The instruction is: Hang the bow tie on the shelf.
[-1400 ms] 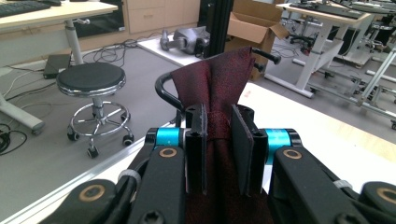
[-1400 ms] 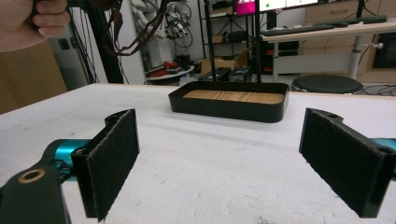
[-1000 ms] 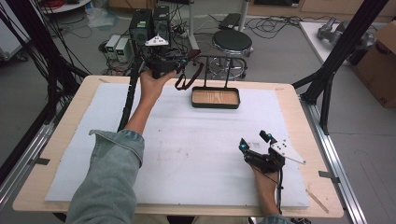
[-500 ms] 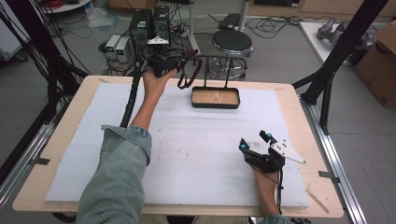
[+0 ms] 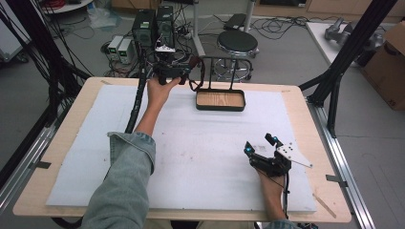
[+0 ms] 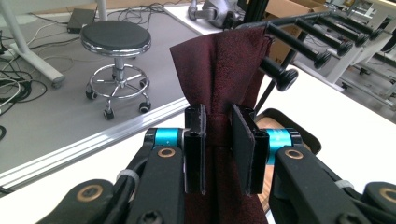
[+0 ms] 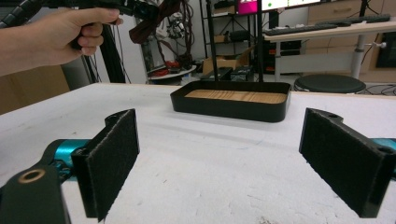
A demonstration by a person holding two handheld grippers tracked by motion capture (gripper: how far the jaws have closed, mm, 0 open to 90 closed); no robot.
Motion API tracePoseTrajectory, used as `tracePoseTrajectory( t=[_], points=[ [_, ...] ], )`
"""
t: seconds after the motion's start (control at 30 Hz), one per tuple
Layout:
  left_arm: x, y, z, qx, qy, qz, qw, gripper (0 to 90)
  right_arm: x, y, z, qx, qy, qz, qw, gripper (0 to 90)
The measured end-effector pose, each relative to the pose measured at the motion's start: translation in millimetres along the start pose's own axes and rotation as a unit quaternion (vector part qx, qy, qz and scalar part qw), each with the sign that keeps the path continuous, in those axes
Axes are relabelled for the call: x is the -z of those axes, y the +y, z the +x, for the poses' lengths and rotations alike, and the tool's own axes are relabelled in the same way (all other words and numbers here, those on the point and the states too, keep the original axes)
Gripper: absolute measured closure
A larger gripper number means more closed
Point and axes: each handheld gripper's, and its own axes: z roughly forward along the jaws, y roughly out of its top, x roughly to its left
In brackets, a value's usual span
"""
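My left gripper [image 6: 219,121] is shut on a dark red cloth [image 6: 219,70], which hangs in folds between its pads. The cloth's top lies against the black pegs of a rack [image 6: 299,32]. In the high view this gripper [image 5: 185,70] is held above the table's far edge, the cloth [image 5: 193,62] just left of the rack's top bar [image 5: 217,58]. The rack rises from a black tray with a wooden floor [image 5: 220,109]. My right gripper [image 5: 259,144] rests on the white mat near the front right, open and holding nothing [image 7: 233,154], facing the tray [image 7: 229,109].
A white foam mat [image 5: 205,152] covers the wooden table [image 5: 310,124]. Beyond the far edge stand a round black stool [image 5: 237,42] and computer boxes with cables [image 5: 153,24]. Black frame posts [image 5: 344,62] rise at the right. A cardboard box [image 5: 387,62] sits far right.
The left arm has stretched a little farther forward, keeping the cloth up by the rack. The right gripper has stayed still and open.
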Motion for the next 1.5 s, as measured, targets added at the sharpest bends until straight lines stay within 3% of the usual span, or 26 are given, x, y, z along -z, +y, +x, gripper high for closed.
tracePoseTrajectory(
  t=[0.3, 0.67, 0.73, 0.9, 0.93, 1.07, 1.27, 1.37, 1.47, 1.5],
  points=[
    [-0.7, -3.8, 2.1, -0.004, -0.003, 0.004, 1.0, 71.3, 0.0, 0.0, 0.0, 0.0, 0.0, 0.0, 1.0, 11.3],
    [16.5, -3.7, 2.0, -0.029, -0.011, 0.009, 0.9995, 52.9, -0.1, 0.0, 0.1, 0.001, -0.002, 0.0, 1.0, 11.3],
    [28.0, -4.9, 0.2, -0.045, -0.012, 0.01, 0.9988, 50.6, -0.1, 0.0, 0.1, 0.001, -0.002, 0.0, 1.0, 11.3],
    [48.0, -5.9, -1.4, -0.054, -0.018, -0.003, 0.9984, 45.6, -0.2, -0.1, 0.3, 0.002, -0.004, 0.0, 1.0, 11.3],
    [59.8, -7.2, -2.3, -0.068, -0.02, -0.006, 0.9975, 42.9, -0.2, -0.1, 0.4, 0.002, -0.005, 0.0, 1.0, 11.3],
    [78.6, -12.5, -5.0, -0.099, -0.008, -0.001, 0.995, 35.7, -0.3, 0.0, 0.7, 0.004, -0.006, 0.001, 1.0, 11.3],
    [107.3, -19.9, -3.5, -0.089, -0.009, -0.013, 0.9959, 29.2, -0.4, 0.0, 0.6, 0.007, -0.005, 0.001, 1.0, 11.3],
    [131.6, -25.4, -4.2, -0.088, 0.01, -0.032, 0.9956, 22.7, -0.1, 0.0, 1.2, 0.004, -0.004, 0.004, 1.0, 11.3],
    [143.9, -28.8, -3.5, -0.088, 0.008, -0.045, 0.9951, 21.0, 0.0, 0.0, 1.3, 0.004, -0.004, 0.004, 1.0, 11.3],
    [155.2, -32.0, -3.5, -0.089, 0.006, -0.056, 0.9944, 20.7, -0.2, 0.0, 0.8, 0.007, -0.005, 0.002, 1.0, 11.3]
  ],
)
